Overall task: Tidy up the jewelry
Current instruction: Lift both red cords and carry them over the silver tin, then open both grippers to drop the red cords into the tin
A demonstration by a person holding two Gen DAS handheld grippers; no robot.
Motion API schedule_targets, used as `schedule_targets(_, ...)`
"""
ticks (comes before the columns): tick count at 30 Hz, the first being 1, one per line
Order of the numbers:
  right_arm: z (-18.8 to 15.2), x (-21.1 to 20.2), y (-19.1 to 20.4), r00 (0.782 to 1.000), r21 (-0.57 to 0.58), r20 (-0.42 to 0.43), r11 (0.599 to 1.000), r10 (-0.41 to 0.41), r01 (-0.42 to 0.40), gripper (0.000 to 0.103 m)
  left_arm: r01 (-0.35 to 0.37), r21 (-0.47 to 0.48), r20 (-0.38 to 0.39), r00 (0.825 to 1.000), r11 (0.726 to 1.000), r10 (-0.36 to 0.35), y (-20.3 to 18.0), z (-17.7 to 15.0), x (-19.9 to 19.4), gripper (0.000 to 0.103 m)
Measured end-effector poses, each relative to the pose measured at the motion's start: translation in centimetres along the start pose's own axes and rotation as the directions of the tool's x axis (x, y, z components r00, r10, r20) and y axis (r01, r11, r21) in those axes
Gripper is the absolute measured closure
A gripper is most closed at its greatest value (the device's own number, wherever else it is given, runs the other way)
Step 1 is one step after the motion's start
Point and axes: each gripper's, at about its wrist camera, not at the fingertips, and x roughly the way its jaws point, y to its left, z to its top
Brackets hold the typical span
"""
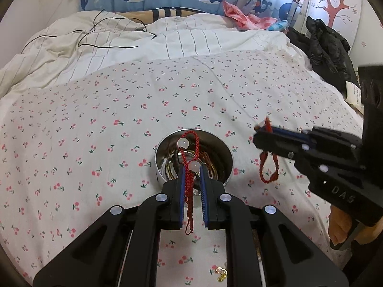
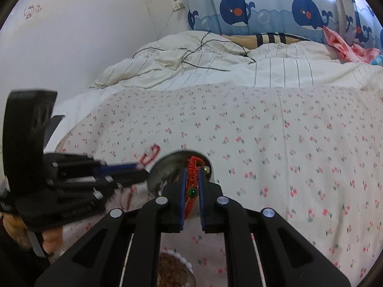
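Limp, light red cord bracelets (image 1: 188, 167) hung from both nearly closed grippers (image 1: 192, 179), pinched mid-strand, bowl (image 1: 228, 157) at twelve o'clock.

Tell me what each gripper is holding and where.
Left gripper: red cord with clear beads, pinched mid-length. Right gripper: red braided bracelet, pinched near its green stone.
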Motion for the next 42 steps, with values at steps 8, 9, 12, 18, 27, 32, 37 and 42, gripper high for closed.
schedule_targets(8,1.2,2.8,1.0,1.0,-0.008,-0.025,1.0,0.001,-0.001,0.093,0.034,-0.044,0.01,0.999,0.998,-0.033,0.9,0.8,1.6,0.092)
schedule_targets(9,1.1,3.1,1.0,1.0,-0.005,-0.031,1.0,-0.001,0.001,0.093,0.039,-0.052,0.007,0.999,0.998,-0.039,1.0,0.7,1.9,0.092)
schedule_targets(12,0.8,4.1,0.5,0.998,0.009,-0.054,1.0,-0.011,0.012,0.093,0.047,-0.061,-0.007,0.999,0.997,-0.048,1.1,0.6,2.9,0.092)
schedule_targets(18,0.5,5.3,-0.1,0.997,0.028,-0.082,0.999,-0.012,0.014,0.093,0.039,-0.057,-0.036,0.999,0.998,-0.041,0.8,0.3,3.7,0.092)
schedule_targets(27,0.3,6.3,-2.3,0.992,0.148,-0.114,0.988,0.054,-0.036,0.054,0.053,-0.161,-0.004,0.998,0.986,-0.055,3.8,0.8,2.5,0.063)
schedule_targets(32,0.8,4.8,-2.7,0.994,0.169,-0.084,0.984,0.077,-0.062,0.047,0.081,-0.217,0.03,0.997,0.973,-0.076,5.4,0.8,1.0,0.055)
schedule_targets(37,0.1,2.2,-3.5,0.994,0.148,-0.11,0.989,0.015,0.002,0.043,0.042,-0.249,0.024,0.999,0.967,-0.037,6.6,-0.4,-0.3,0.044)
schedule_targets(42,-4.0,-0.8,-3.7,0.983,0.078,-0.171,0.994,-0.062,0.076,0.037,-0.022,-0.208,-0.059,0.998,0.978,0.01,6.0,-3.1,-0.3,0.042)
